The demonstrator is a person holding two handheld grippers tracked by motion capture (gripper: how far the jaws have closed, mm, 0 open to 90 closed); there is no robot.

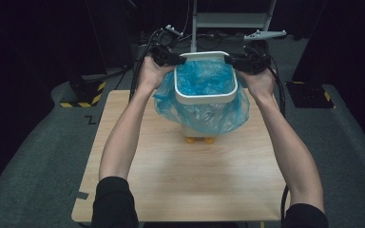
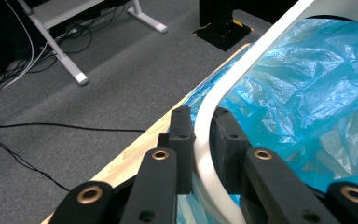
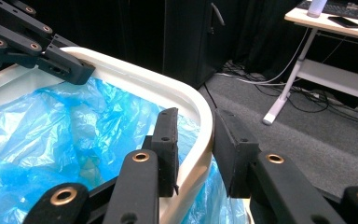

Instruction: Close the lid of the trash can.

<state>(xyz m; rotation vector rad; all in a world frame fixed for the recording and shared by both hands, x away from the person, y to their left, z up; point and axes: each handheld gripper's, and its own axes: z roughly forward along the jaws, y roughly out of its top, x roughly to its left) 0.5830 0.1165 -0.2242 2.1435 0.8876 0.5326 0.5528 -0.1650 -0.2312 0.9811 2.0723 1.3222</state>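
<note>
Working from the big things down, we have a wooden table (image 1: 180, 180) with a white bin (image 1: 204, 97) standing toward its far edge, lined with a blue bag (image 1: 202, 78) whose skirt spills over the rim and down the outside. Under the bin some small orange thing (image 1: 199, 140) peeks out; we cannot tell what it is.

We judge the bin light and stiff, hard plastic with a rolled rim (image 2: 205, 140) that gives the only firm hold. The bag is thin, soft and slippery, and would tear or slide if pinched alone, so we take rim and film together at opposite sides.

Our left gripper (image 2: 200, 123) is clamped on the rim, one jaw outside, one inside on the bag. Our right gripper (image 3: 196, 135) straddles the opposite rim: the inner jaw touches, the outer stands just off, so nothing is gripped there yet.
</note>
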